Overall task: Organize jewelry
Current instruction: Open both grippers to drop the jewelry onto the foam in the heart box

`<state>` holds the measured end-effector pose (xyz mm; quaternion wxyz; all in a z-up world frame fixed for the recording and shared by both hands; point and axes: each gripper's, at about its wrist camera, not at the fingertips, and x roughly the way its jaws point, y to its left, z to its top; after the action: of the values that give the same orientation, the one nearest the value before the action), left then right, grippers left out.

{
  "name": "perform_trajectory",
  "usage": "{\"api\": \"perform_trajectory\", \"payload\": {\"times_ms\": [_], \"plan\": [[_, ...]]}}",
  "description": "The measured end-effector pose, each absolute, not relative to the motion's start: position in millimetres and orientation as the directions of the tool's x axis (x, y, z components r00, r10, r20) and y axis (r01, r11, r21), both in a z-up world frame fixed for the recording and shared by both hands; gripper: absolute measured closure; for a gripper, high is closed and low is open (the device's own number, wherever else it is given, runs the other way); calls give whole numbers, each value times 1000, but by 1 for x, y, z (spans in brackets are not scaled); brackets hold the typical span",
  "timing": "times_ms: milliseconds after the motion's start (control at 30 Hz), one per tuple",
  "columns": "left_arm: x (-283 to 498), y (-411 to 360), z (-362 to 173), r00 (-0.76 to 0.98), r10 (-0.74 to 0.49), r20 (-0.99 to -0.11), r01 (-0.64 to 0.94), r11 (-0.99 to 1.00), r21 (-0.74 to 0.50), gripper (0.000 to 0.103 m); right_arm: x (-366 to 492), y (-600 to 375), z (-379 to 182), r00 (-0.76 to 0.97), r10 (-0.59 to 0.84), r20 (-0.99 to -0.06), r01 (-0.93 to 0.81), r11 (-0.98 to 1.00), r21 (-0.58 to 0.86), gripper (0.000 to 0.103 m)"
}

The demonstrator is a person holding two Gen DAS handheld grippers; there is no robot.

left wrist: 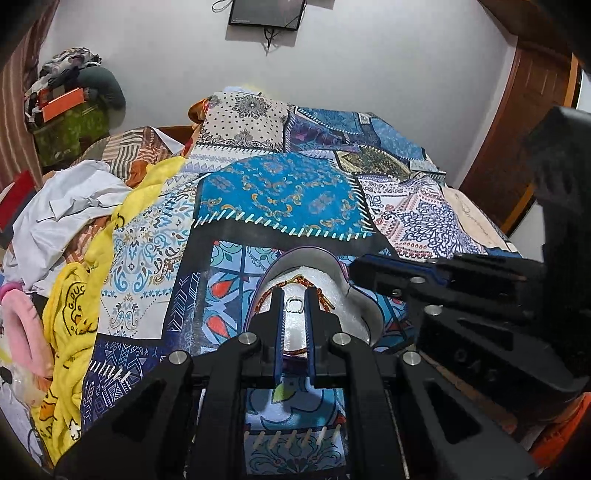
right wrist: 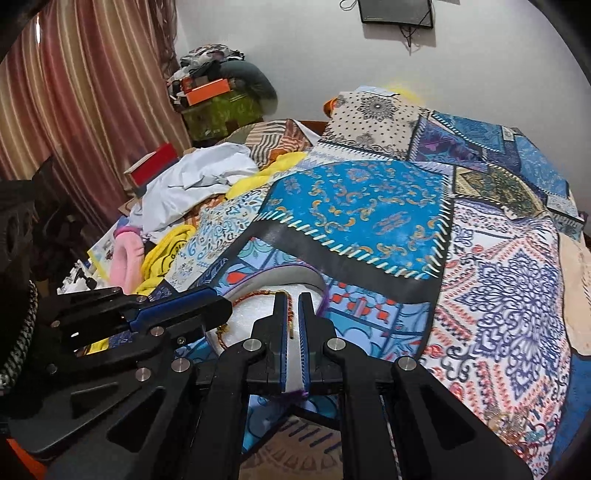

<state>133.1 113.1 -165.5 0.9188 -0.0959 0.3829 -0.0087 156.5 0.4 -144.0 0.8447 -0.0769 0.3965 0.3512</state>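
sitting in a shallow jewelry box (left wrist: 364,310) with a purple rim and white foam lining: a braided red-and-gold cord necklace (left wrist: 291,285), looped over the foam, plus a small silver rectangular ring-like piece (left wrist: 294,305) lying flat on the foam inside the loop. box resting on the patchwork bedspread (left wrist: 280,192), near the front edge of the bed.

left gripper (left wrist: 294,295) reaching over the box from the near side, jaws open a narrow bit, framing the silver piece without clearly touching it. not pinching anything as far as can be made out; fingertips (left wrist: 276,295) just above or on the cord, can't tell which.

right gripper (right wrist: 294,301) also over the foam, jaws nearly together with a slim gap, one strand of cord (right wrist: 290,317) running down between them. can't tell whether actually clamped on it or just straddling.

both tools crowding the same small box, each one's black frame cutting across the other's view and hiding part of the rim.

further out: yellow printed cloth (left wrist: 74,314), crumpled white sheet (left wrist: 66,206) and a pink fuzzy thing (left wrist: 26,325) piled along the left of the bed, striped curtain (right wrist: 85,110) behind, clutter stack with an orange box (right wrist: 207,90) in the corner, dark screen (left wrist: 267,13) on the wall.
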Motion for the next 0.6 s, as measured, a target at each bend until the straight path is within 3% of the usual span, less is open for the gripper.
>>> {"api": "perform_trajectory", "payload": {"times_ms": [200, 300, 367, 433, 600], "plan": [[134, 112, -165, 697, -70, -714, -76, 982, -170, 94, 154, -9, -139, 465, 500, -730, -637, 762, 116, 95], [132, 112, -162, 698, -55, -714, -85, 983, -160, 92, 151, -13, -136, 484, 487, -727, -630, 771, 98, 83], [129, 112, -159, 701, -47, -712, -91, 984, -155, 83, 149, -17, -133, 503, 483, -717, -623, 778, 87, 64], [125, 112, -155, 709, -35, -705, -98, 984, -147, 72, 146, -21, -128, 526, 483, -700, -615, 784, 80, 56], [117, 109, -144, 726, 2, -688, -115, 986, -118, 58, 139, -30, -117, 559, 480, -676, -605, 793, 63, 54]]}}
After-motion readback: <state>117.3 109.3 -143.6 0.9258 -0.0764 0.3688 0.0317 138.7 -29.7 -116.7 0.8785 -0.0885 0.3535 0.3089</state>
